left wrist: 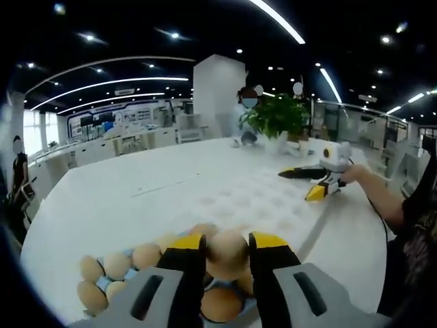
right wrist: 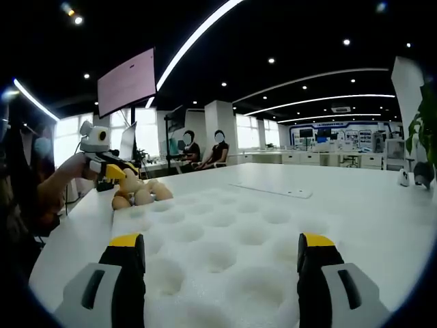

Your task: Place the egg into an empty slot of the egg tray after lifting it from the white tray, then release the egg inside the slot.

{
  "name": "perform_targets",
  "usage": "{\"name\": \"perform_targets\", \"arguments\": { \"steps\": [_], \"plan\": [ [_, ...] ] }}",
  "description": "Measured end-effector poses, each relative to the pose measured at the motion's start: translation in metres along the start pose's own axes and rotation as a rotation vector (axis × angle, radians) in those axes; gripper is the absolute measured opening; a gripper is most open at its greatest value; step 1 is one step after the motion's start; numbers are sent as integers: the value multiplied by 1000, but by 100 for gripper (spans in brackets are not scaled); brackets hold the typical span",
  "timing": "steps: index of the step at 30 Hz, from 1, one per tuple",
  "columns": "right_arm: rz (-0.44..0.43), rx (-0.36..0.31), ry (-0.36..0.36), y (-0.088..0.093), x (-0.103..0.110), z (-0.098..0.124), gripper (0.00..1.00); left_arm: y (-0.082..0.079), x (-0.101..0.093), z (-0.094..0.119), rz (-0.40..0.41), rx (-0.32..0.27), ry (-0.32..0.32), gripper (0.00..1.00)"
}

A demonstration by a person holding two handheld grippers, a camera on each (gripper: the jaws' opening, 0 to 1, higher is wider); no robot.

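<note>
L gripper (left wrist: 228, 256) clamped the egg (left wrist: 227, 251), bottom centre; empty egg tray (right wrist: 225, 239) slots lay ahead. R gripper (right wrist: 222, 263) wide, idle.

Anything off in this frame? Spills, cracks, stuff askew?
Nothing stands out. Left tool is shut on an intact egg above the other eggs; right tool is open over the white foam tray.
</note>
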State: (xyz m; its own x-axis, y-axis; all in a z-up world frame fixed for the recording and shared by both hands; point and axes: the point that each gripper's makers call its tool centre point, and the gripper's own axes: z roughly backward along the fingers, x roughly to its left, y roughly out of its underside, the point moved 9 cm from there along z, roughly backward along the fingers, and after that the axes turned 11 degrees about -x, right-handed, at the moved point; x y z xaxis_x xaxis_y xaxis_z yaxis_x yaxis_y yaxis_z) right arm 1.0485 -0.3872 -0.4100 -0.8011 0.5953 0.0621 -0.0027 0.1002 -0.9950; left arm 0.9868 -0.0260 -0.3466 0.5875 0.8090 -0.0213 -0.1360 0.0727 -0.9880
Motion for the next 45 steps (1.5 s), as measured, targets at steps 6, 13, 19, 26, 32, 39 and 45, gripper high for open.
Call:
{"name": "perform_targets", "arguments": {
  "steps": [6, 13, 19, 26, 32, 39, 45],
  "plan": [
    [0, 0, 0, 0, 0, 0, 96, 2, 5, 7, 3, 4, -15, 24],
    [-2, -4, -1, 0, 0, -1, 96, 10, 9, 8, 13, 23, -13, 23],
    [-2, -5, -1, 0, 0, -1, 96, 12, 7, 0, 20, 20, 8, 23],
    [-1, -3, 0, 0, 1, -1, 96, 12, 5, -3, 19, 12, 17, 24],
    [0, -2, 0, 0, 1, -1, 96, 18, 1, -8, 39, -1, 27, 26],
    [-1, -3, 0, 0, 1, -1, 96, 24, -3, -11, 53, 1, 40, 30],
    [-1, -4, 0, 1, 1, -1, 96, 27, -4, -14, 39, -11, 29, 31]
  ]
}}
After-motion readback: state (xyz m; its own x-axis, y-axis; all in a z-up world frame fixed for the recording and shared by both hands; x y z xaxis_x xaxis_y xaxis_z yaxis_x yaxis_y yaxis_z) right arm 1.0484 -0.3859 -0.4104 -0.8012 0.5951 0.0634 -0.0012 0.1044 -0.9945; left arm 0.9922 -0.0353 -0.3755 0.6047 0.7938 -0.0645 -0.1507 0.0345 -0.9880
